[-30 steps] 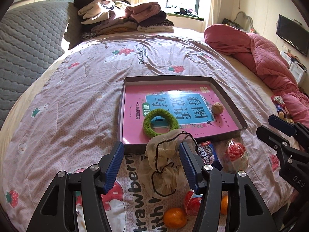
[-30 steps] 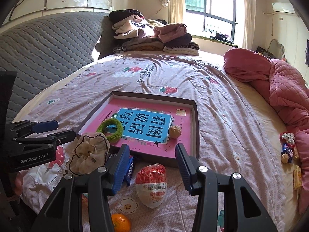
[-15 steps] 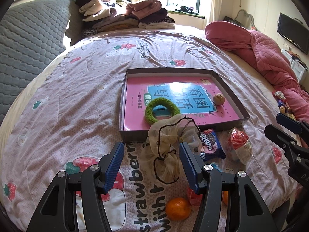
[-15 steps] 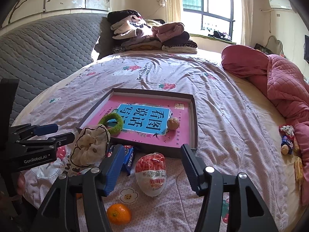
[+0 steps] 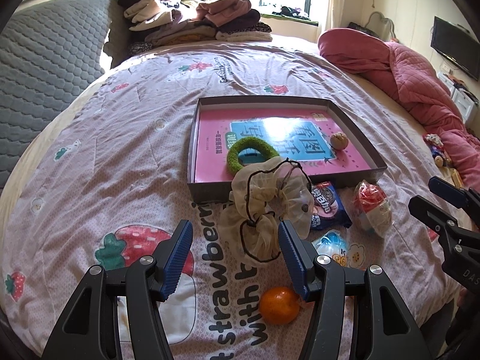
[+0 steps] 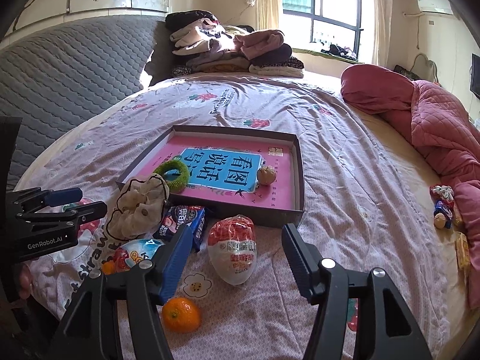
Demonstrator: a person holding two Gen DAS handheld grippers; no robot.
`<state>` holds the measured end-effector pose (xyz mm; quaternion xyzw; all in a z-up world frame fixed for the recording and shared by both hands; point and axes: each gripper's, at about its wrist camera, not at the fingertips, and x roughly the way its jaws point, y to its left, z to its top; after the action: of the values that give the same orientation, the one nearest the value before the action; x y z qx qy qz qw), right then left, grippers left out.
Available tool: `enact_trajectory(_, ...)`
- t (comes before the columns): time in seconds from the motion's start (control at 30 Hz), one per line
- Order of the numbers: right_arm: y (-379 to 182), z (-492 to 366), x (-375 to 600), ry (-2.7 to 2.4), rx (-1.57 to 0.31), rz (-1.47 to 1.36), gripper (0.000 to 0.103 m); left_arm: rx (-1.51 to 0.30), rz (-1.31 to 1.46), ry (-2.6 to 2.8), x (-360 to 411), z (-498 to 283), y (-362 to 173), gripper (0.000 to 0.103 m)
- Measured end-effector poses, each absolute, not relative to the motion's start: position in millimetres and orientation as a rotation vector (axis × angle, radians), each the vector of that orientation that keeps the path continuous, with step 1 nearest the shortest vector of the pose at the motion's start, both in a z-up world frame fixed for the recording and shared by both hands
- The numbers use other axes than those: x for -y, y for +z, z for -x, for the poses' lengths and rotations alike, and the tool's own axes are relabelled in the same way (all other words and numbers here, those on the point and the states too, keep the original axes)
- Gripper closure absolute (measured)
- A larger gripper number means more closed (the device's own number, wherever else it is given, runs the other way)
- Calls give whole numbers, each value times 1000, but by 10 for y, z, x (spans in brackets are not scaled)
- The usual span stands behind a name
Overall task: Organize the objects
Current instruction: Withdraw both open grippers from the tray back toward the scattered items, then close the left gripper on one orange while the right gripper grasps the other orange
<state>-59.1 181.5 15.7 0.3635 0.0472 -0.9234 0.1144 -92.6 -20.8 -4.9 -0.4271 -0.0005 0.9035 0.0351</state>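
Note:
A cream scrunchie (image 5: 264, 207) lies on the bedsheet against the front wall of a dark shallow tray (image 5: 210, 192). My left gripper (image 5: 234, 228) is open, its blue pads either side of the scrunchie's near end without pressing it. Inside the tray, on a pink book (image 5: 270, 138), rest a green scrunchie (image 5: 250, 157) and a walnut (image 5: 339, 141). My right gripper (image 6: 237, 229) is open just above a red-and-white egg-shaped snack packet (image 6: 232, 249), which lies clear of both pads. An Oreo packet (image 6: 186, 219) and an orange (image 6: 181, 314) lie close by.
A blue snack packet (image 5: 330, 244) and a second small orange (image 6: 108, 267) sit beside the scrunchie. Folded clothes (image 6: 234, 51) are stacked at the bed's head, a pink quilt (image 6: 435, 126) is bunched on the right, and small snacks (image 6: 442, 207) lie below it.
The right gripper's jaws have spread wider around the egg-shaped packet. Both grippers have drawn back a little toward the bed's near edge, so more of the oranges shows.

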Motion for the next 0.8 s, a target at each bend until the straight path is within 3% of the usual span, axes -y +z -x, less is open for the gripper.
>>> enact_trajectory(0.8, -137, 127, -1702, -2645, -199, -1102, 41, -74, 1349, 2731, 218, 460, -357, 42)
